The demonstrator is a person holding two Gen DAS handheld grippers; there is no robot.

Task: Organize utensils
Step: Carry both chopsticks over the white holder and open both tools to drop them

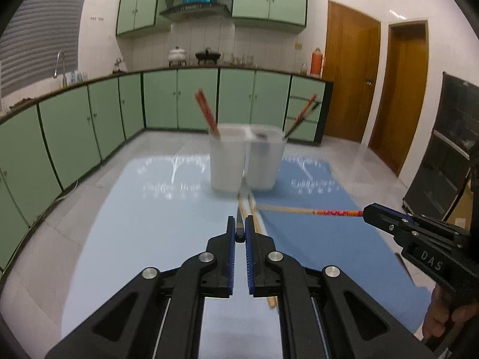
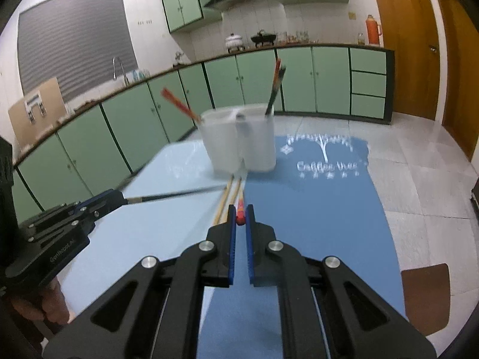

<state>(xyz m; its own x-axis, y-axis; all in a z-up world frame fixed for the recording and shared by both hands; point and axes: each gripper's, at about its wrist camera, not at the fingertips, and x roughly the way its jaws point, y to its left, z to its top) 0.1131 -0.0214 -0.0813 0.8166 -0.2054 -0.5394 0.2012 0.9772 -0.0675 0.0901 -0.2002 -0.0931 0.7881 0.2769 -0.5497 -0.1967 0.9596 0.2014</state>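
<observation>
Two frosted holder cups (image 1: 247, 157) stand side by side at the table's middle, also in the right wrist view (image 2: 239, 143). Red chopsticks (image 1: 206, 112) lean in the left cup; dark and red ones (image 1: 302, 115) lean in the right cup. My left gripper (image 1: 239, 224) is shut on a dark chopstick (image 2: 173, 193) that points toward the cups. My right gripper (image 2: 240, 211) is shut on the red end of a wooden chopstick (image 1: 299, 210). Two wooden chopsticks (image 2: 229, 199) lie on the table between the grippers.
The table (image 1: 143, 215) is light blue on the left and darker blue on the right, with a white logo (image 2: 326, 152). Green kitchen cabinets (image 1: 89, 128) run behind it, wooden doors (image 1: 353, 68) stand at the right. A brown chair seat (image 2: 425, 296) shows at the table's right edge.
</observation>
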